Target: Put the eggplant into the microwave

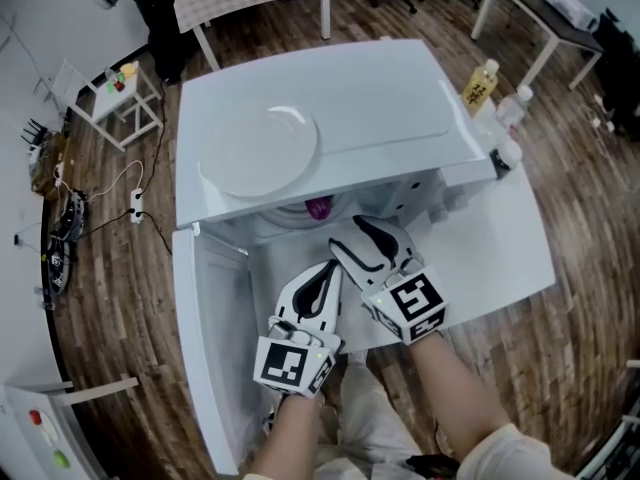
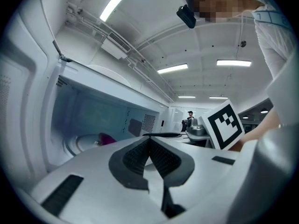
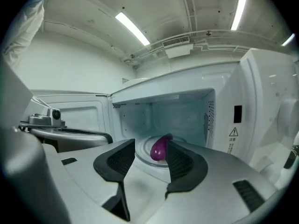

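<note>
Leaving the eggplant [image 3: 159, 148] lying on the turntable [image 3: 143, 154] deep inside the microwave [image 3: 261, 101], touching neither gripper. Holding the right gripper [image 3: 150, 143] before the open cavity, jaws standing wide apart and gripping nothing. Framing the eggplant between the two pads only by line of sight, well behind the fingertips, not in contact. Probably holding these jaws apart for not dragging the eggplant back out of the cavity.

Holding the left gripper [image 2: 150, 139] just beside the right one, on the door side, jaws pressed together with nothing between them. Seemingly needing no grasp on this side, perhaps saving this gripper for a push against the door [image 1: 205, 348]. Leaving the door swung wide open to the left, giving both grippers free way at the cavity mouth. Leaving also a white plate [image 1: 260, 148] on the roof of the microwave, apart from the work and disturbing nothing.

Judging the placing step as finished and the closing of the door as not yet done. Expecting the closed left gripper, being nearer to the door, to suit best for pushing it, and minding the right gripper hovering in the path of the door edge.
</note>
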`<state>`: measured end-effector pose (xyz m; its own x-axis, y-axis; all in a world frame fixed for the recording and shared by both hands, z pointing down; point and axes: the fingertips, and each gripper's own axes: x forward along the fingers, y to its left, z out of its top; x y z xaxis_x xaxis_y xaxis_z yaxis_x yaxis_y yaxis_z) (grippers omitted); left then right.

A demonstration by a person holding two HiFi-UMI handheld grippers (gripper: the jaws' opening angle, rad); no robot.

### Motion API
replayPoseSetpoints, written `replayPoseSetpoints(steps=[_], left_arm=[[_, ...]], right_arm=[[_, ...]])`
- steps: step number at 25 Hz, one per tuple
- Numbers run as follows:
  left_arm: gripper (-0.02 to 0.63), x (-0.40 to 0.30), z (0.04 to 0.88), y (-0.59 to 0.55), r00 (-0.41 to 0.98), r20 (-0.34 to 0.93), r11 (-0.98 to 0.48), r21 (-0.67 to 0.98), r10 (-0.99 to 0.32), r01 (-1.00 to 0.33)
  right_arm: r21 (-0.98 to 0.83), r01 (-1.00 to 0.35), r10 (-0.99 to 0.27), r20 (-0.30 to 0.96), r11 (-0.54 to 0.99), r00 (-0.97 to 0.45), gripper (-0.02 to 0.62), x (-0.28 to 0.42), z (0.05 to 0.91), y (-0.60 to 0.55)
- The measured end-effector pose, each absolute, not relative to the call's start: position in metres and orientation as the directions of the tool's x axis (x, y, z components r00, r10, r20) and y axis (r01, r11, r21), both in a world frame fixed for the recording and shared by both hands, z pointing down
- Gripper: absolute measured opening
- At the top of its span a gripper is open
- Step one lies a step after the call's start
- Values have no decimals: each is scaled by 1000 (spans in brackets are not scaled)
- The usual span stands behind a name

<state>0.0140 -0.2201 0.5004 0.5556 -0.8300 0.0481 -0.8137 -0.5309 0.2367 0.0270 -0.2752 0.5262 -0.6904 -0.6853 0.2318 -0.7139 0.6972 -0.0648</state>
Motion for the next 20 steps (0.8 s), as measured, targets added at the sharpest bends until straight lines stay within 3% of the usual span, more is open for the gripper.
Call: replayPoseSetpoints(steps=[10,20], left_arm=[[3,24,479,-189,601,16,-581,236,-799,-779],[2,37,460,-166,651,1,-634,225,-759,-740]], right_arm=[[-33,-749,-729,205,662,-653,178,44,499,-236],[2,-756,-745,175,655,-644,51,59,481,-202]])
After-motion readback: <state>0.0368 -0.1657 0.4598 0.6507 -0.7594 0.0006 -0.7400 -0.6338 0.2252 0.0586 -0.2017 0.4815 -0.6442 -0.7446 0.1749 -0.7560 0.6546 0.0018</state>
